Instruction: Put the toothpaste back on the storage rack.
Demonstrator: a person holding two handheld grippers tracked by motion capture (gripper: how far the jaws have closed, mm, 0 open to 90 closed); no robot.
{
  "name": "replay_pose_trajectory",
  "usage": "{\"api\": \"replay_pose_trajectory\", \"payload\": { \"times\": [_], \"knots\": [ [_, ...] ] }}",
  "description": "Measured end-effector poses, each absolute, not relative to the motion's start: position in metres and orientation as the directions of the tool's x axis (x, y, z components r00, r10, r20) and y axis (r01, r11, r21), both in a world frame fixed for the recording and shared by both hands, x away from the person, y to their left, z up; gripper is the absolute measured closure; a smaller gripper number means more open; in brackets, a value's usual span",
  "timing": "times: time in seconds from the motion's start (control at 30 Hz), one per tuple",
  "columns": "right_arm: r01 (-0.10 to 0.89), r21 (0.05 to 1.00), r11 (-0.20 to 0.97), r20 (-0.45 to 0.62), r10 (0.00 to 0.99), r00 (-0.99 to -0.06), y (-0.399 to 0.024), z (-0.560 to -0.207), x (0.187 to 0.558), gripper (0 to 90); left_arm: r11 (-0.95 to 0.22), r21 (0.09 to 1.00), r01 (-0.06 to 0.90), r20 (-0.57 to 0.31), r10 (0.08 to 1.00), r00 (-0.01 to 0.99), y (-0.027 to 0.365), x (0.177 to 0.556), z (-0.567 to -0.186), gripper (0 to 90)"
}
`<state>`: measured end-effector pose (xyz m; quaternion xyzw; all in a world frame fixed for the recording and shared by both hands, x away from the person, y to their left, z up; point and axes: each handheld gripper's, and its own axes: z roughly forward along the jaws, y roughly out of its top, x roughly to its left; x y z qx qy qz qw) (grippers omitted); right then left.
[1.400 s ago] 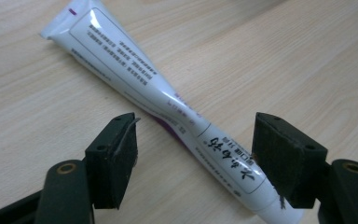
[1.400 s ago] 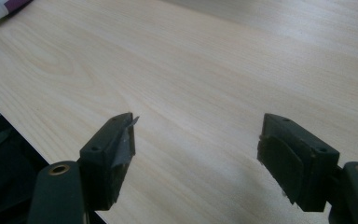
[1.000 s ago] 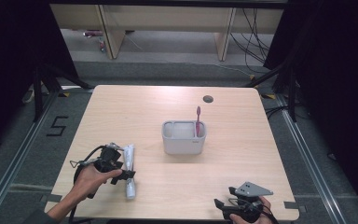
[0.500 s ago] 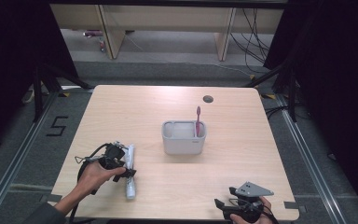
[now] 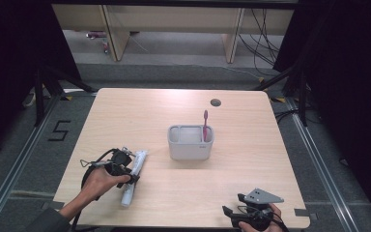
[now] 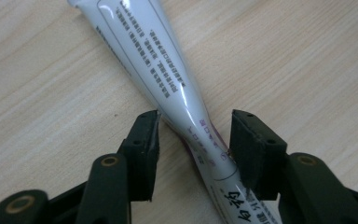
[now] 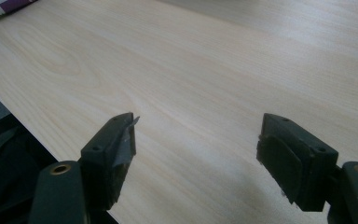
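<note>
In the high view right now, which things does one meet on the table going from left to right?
left gripper → toothpaste tube → grey holder → pink toothbrush → right gripper

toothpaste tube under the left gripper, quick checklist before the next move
1. Tube between the jaws: ok. The toothpaste tube lies on the table with the left gripper straddling it.
2. Grip made: not ok. The jaws have just been closing on the tube, but a gap remains beside each pad.
3. Tube centred: cannot tell. It crosses the gap at a slant, nearer the right-hand pad.
4. Holder ready: ok. The grey holder stands upright mid-table, with its larger compartment free.
5. Toothbrush out of the way: ok. The pink toothbrush stands in the holder's right end.
6. Right gripper clear: ok. The right gripper is open over bare table.
</note>
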<state>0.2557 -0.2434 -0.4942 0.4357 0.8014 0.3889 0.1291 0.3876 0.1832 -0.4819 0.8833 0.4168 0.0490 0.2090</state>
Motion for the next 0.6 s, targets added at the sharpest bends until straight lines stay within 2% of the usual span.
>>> {"api": "replay_pose_trajectory", "payload": {
  "times": [0.37, 0.43, 0.6],
  "knots": [
    [0.591, 0.74, 0.32, 0.129, 0.796, -0.591, -0.244, -0.494, 0.256, 28.4, -0.656, 0.368, 0.659, -0.017, 0.704, 0.71, 0.177, 0.388, -0.483, 66.6],
    [0.592, 0.739, 0.321, 0.129, 0.796, -0.592, -0.245, -0.494, 0.256, 28.4, -0.687, 0.35, 0.636, 0.012, 0.682, 0.731, 0.174, 0.387, -0.485, 67.8],
    [0.59, 0.74, 0.322, 0.125, 0.796, -0.592, -0.245, -0.494, 0.256, 28.4, -0.711, 0.322, 0.625, 0.02, 0.665, 0.747, 0.17, 0.389, -0.484, 68.4]
  ]
}}
